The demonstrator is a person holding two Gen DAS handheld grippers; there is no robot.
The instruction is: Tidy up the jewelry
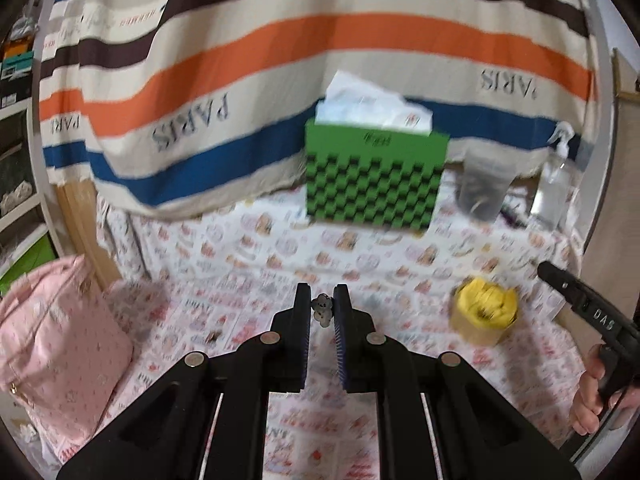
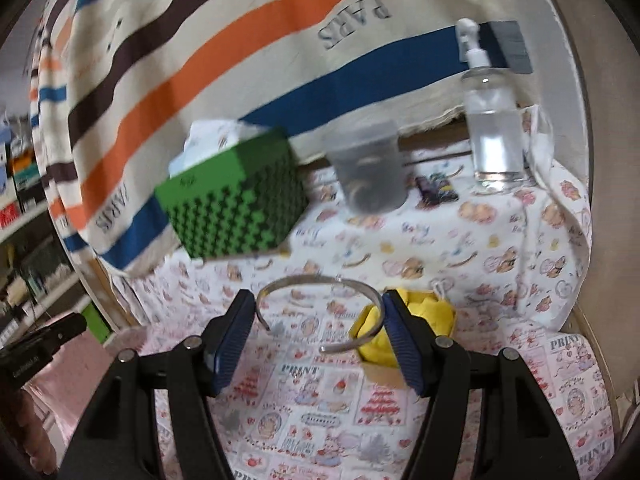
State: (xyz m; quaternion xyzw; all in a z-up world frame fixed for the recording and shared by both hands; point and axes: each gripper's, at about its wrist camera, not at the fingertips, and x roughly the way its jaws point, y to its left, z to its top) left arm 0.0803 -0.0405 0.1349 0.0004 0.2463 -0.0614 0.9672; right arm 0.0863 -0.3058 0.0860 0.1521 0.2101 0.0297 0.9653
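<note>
My left gripper [image 1: 322, 307] pinches a small silver charm [image 1: 322, 310] at the very fingertips, low centre of its view, so the piece stays visible. My right gripper [image 2: 318, 312] spans an open silver cuff bangle [image 2: 320, 304] by its outer sides, jaws wide. Just beyond, centre right, sits a small box with yellow lining [image 2: 404, 320], probably the destination. Motion blur hides finer detail.
</note>
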